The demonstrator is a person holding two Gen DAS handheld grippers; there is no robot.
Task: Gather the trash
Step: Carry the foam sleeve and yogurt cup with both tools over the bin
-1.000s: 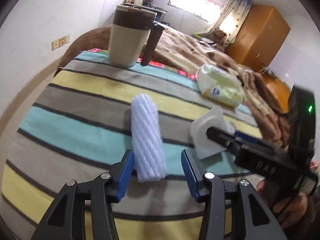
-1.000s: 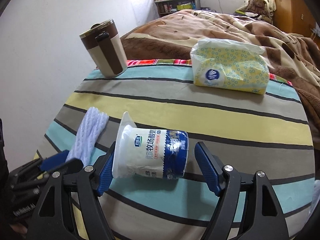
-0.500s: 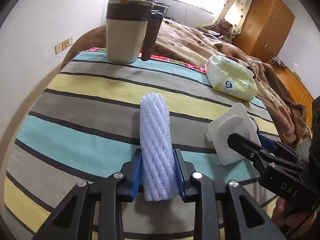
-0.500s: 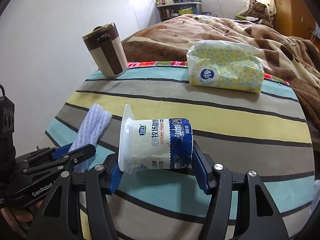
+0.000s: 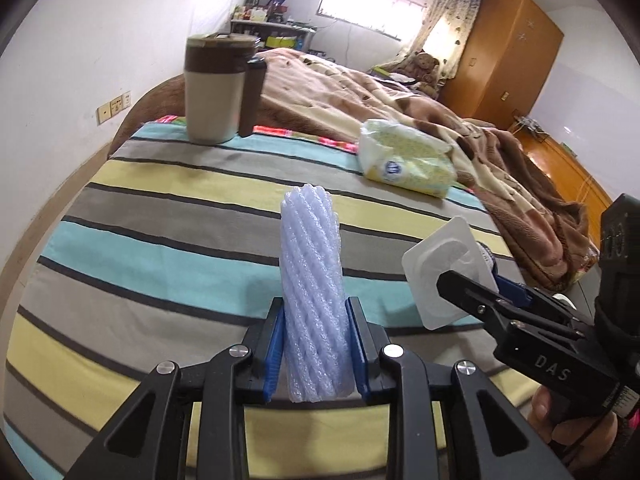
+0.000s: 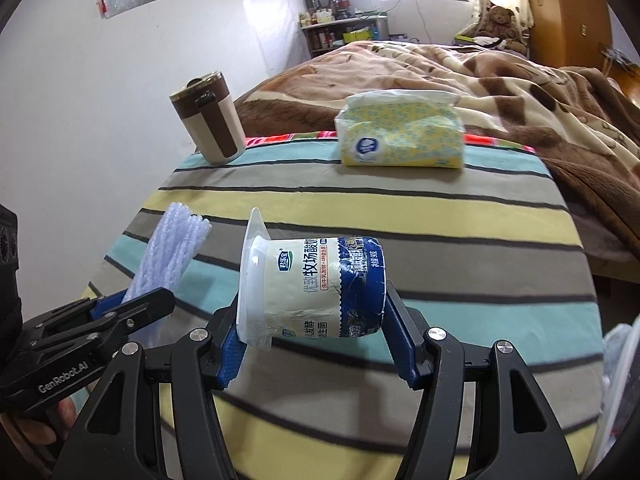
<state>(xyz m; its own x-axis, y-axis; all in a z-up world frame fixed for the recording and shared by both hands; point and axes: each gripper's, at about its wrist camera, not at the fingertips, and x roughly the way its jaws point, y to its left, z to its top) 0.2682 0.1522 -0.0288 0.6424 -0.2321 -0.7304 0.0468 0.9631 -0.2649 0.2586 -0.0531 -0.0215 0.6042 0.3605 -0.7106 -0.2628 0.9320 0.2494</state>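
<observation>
Item one: foam fruit sleeve (image 5: 312,300), pinched near its base in my left gripper (image 5: 314,348), standing up off the striped cloth (image 5: 160,240) for carrying. Item two: empty yogurt cup (image 6: 312,288), on its side, clamped rim to base in my right gripper (image 6: 312,344). Far left: lidded mug (image 5: 218,88); far right: tissue pack (image 6: 400,136), both evidently keepers, left standing.
</observation>
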